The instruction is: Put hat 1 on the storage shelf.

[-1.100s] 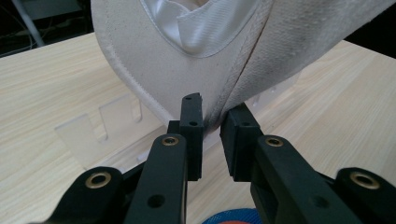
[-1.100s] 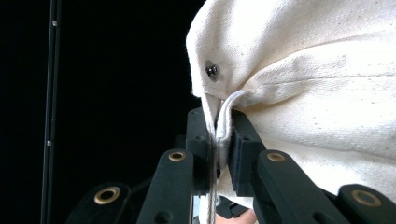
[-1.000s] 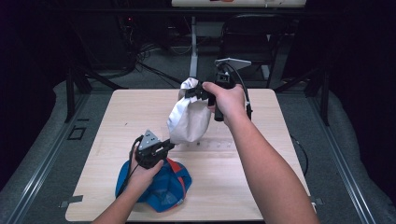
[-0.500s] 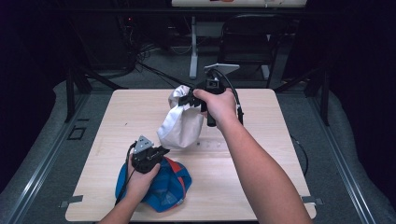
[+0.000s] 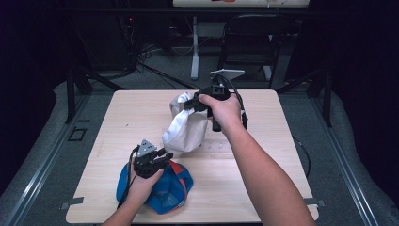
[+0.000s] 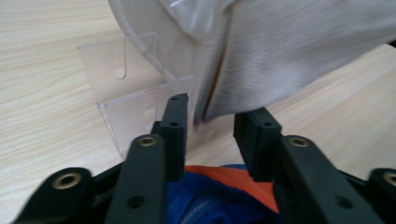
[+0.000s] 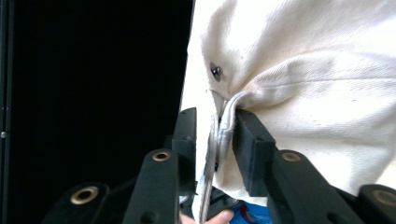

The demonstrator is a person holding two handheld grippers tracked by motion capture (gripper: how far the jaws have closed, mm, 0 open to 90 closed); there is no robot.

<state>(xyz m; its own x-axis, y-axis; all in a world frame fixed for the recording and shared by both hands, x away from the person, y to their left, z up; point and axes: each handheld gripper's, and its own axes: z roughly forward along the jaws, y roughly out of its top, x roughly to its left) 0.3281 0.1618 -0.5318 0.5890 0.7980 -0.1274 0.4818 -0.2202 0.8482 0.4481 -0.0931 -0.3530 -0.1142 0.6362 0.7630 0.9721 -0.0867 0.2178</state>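
A cream cloth bag (image 5: 186,127) hangs from my right gripper (image 5: 192,104) at the table's middle, its lower part sagging onto the wood. In the right gripper view the bag's folded edge (image 7: 224,126) runs between the jaws of this gripper (image 7: 217,123). They have just been opening; one pad touches the fold, the other stands off it. My left gripper (image 5: 164,157) hovers over a blue and orange cap (image 5: 174,193) near the front edge. Its jaws (image 6: 217,114) have also just been opening, and the bag's lower corner (image 6: 208,112) lies loose between their tips.
A clear plastic stand (image 6: 123,93) sits on the wooden table (image 5: 263,141) just behind the bag's bottom. A metal stud (image 7: 215,71) shows on the bag. A dark chair (image 5: 249,47) and cables lie beyond the far edge.
My right hand has shifted a little left and lower with the bag, which now sags more onto the table. The left hand has hardly moved.
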